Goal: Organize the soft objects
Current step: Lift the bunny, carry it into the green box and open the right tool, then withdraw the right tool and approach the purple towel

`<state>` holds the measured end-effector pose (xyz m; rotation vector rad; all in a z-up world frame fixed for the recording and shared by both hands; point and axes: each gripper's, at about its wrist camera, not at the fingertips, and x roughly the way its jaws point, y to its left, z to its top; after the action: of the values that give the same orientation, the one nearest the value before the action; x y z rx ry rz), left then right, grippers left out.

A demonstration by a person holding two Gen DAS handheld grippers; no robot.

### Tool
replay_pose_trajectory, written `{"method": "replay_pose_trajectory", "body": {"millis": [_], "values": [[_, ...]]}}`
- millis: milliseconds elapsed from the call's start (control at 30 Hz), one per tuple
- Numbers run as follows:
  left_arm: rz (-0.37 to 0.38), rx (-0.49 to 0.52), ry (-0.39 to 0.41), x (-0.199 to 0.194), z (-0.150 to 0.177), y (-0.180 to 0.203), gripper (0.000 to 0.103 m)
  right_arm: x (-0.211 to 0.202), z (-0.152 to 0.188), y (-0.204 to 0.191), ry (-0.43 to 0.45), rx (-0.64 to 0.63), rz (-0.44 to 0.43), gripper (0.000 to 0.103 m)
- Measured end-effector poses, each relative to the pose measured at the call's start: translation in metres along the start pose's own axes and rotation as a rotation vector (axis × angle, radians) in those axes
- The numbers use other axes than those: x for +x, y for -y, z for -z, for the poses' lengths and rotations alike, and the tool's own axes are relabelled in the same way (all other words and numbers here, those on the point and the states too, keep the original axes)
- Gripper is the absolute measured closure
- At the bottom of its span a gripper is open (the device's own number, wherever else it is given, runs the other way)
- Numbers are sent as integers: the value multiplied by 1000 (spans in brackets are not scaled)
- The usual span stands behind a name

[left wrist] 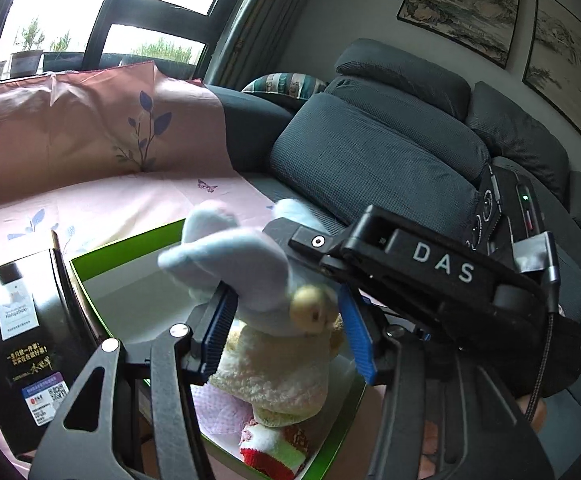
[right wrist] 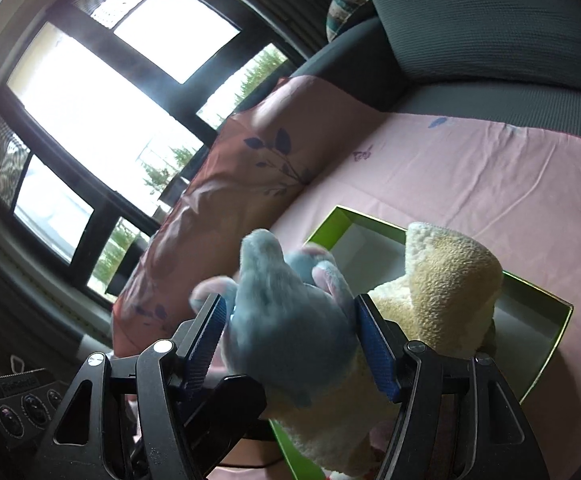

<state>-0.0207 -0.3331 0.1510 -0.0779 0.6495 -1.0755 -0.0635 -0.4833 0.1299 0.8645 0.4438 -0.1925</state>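
A light blue plush toy [left wrist: 246, 264] with a tan muzzle sits between the blue pads of my left gripper [left wrist: 286, 330], which is shut on it, above a green box [left wrist: 90, 266]. My right gripper [right wrist: 290, 340] also closes on the same blue plush [right wrist: 286, 320]; its black body shows in the left wrist view [left wrist: 430, 276]. Under the blue plush a cream fleecy plush [left wrist: 278, 376] lies in the box, with a red, white and green soft toy [left wrist: 274, 452] and pink quilted cloth [left wrist: 226, 412]. The cream plush shows in the right wrist view too [right wrist: 446, 276].
The green box [right wrist: 546, 344] rests on a pink sheet [right wrist: 470, 168] on a dark grey sofa [left wrist: 370, 152]. A black box lid with labels [left wrist: 22, 344] stands left of it. A pink leaf-print pillow [left wrist: 70, 120] leans at the back, below windows [right wrist: 102, 108].
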Motion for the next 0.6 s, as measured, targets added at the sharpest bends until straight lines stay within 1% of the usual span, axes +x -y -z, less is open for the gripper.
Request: {"method": "replay_pose_trajectory", "body": {"millis": [67,133,167,233,300,333,400,433,500,533,567,600], "values": [[10,-24,-15,2,5,-2,52,-3,1,4,10,23,1,35],[31,-26,-15,2,9,0,50,-7,1,8,23,34,-14,35],[28,-21,-15,2,10,2,50,-9,1,9,32,41,-10,35],[18,-10,-20,-2,11,6,46,-13,0,11,54,43,12,35],[10,-1,-16,-9,10,9,38,-18,0,13,67,39,45,35],[9,3,-5,-14,10,9,36,-20,0,13,73,38,60,35],[9,8,25,-28,11,8,27,-22,1,12,83,31,83,35],[6,6,39,-35,12,7,25,-24,1,11,85,28,94,35],[-15,-3,50,-49,14,4,16,-27,3,9,85,24,127,35],[-29,-10,57,-57,16,2,15,-29,4,9,91,25,147,32],[-45,-16,64,-64,18,0,15,-32,7,8,106,27,162,21],[-62,-21,71,-71,20,-3,14,-34,9,7,124,27,168,15]]}}
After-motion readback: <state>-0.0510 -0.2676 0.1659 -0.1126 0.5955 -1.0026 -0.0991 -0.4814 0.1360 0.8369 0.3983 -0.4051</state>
